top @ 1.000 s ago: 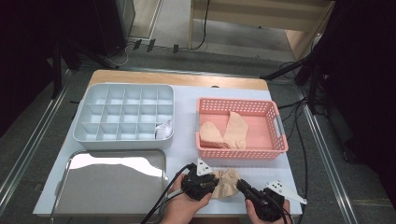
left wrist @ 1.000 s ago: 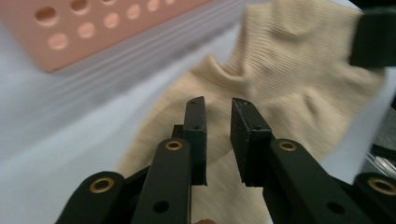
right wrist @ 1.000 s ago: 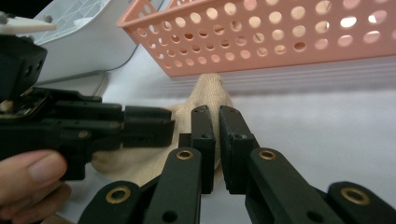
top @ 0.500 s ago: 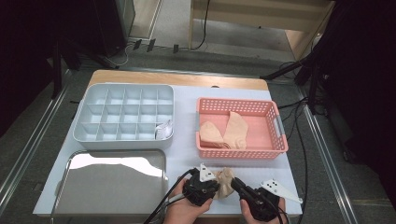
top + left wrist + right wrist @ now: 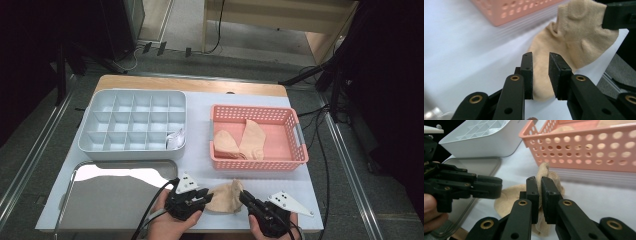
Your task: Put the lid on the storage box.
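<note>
Left hand-held gripper [image 5: 540, 75] now released, narrowly open, right hand-held gripper [image 5: 539, 197] pinching sock [image 5: 225, 196], two socks [image 5: 240, 140] in pink basket [image 5: 295, 131]

Dark room w/ grey floor [image 5: 45, 140], wooden furniture [image 5: 280, 15] behind table [image 5: 200, 85], cables [image 5: 320, 150] alongside.

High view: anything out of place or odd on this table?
Mostly tidy. One white crumpled item sits alone in the organizer tray, and the beige sock lies rumpled near the table's front edge, pinched by the right gripper.
</note>
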{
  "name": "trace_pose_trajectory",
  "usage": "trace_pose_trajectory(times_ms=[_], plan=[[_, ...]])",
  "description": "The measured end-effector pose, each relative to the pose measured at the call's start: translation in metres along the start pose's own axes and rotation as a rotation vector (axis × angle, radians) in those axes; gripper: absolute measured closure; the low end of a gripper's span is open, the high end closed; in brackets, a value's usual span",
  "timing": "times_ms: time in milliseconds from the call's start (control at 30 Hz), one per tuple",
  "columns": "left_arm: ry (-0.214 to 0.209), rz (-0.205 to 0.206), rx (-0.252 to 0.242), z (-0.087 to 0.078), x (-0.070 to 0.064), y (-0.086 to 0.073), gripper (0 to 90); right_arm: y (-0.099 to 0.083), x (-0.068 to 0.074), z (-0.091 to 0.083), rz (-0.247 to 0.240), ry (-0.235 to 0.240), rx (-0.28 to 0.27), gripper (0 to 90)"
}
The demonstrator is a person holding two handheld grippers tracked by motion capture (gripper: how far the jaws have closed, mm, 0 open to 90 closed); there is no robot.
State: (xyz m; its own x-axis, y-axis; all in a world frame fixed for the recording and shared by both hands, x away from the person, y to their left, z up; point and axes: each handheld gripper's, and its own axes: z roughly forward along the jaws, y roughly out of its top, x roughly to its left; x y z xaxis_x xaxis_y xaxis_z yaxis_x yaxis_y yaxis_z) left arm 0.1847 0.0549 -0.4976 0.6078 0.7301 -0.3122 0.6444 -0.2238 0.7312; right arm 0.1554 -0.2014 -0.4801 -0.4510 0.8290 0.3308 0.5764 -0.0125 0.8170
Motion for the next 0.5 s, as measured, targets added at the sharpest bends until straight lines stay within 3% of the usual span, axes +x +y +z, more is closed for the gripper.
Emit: trace_pose_trajectory(times_ms=[100,233,500], plan=[[0.001,-0.003,0.027,0.002,0.006,-0.003,75.6,0.0,0.004,0.004,-0.019,0.003,0.006,85.3],[-0.016,-0.003,0.07,0.012,0.009,-0.007,87.0,0.0,0.01,0.007,-0.032,0.015,0.013,85.3],[-0.029,-0.019,0.101,0.02,0.01,-0.008,89.7,-0.006,0.025,0.022,-0.094,0.05,0.054,85.2]])
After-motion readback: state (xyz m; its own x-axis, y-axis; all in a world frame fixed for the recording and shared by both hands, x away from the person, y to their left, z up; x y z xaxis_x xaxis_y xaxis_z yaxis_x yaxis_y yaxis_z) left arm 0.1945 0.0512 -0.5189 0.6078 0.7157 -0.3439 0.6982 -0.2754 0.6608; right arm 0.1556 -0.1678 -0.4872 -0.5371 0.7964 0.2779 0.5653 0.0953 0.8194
